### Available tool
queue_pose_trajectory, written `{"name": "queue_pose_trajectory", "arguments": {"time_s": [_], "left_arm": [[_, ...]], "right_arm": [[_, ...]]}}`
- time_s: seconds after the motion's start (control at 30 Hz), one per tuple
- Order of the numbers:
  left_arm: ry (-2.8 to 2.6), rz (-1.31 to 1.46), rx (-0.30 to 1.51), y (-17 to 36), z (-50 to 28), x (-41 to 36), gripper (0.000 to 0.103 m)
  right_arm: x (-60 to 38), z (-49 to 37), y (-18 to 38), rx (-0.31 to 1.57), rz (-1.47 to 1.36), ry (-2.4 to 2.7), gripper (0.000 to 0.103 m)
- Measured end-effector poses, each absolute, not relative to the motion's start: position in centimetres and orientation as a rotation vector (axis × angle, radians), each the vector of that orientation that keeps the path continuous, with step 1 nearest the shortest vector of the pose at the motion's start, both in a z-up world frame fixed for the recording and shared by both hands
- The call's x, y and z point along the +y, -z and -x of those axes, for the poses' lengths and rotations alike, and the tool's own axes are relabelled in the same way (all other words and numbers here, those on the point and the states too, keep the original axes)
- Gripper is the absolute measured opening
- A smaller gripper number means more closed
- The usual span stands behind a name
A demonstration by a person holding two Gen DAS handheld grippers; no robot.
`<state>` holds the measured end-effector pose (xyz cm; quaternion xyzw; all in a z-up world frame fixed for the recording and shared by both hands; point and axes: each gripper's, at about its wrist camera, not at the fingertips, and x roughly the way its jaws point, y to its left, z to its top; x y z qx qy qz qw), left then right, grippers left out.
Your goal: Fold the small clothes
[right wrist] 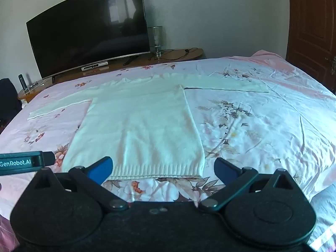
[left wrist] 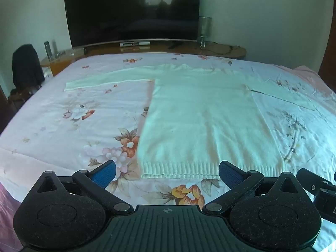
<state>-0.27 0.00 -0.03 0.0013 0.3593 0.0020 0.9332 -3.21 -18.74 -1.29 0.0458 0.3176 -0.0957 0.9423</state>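
A white knit sweater lies flat on the bed, sleeves spread to both sides and ribbed hem nearest me; it also shows in the right wrist view. My left gripper is open and empty, hovering just before the hem, blue pads spread wide. My right gripper is open and empty too, just before the hem's right part. The left sleeve reaches far left, the right sleeve far right. Part of the right gripper's body shows at the left view's right edge.
The bed has a pink floral sheet. Beyond it a wooden console carries a large dark TV, a lamp and a set-top box. A dark garment hangs at left. A wooden door stands at right.
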Motion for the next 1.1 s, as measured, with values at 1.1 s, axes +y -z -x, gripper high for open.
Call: {"name": "queue_pose_trajectory", "arguments": {"time_s": [1.1], "left_arm": [[0.035, -0.041, 0.788, 0.0, -0.2, -2.1, 0.103]], "right_arm": [[-19.3, 3.0, 1.4, 0.681, -0.134, 0.192, 0.103]]}}
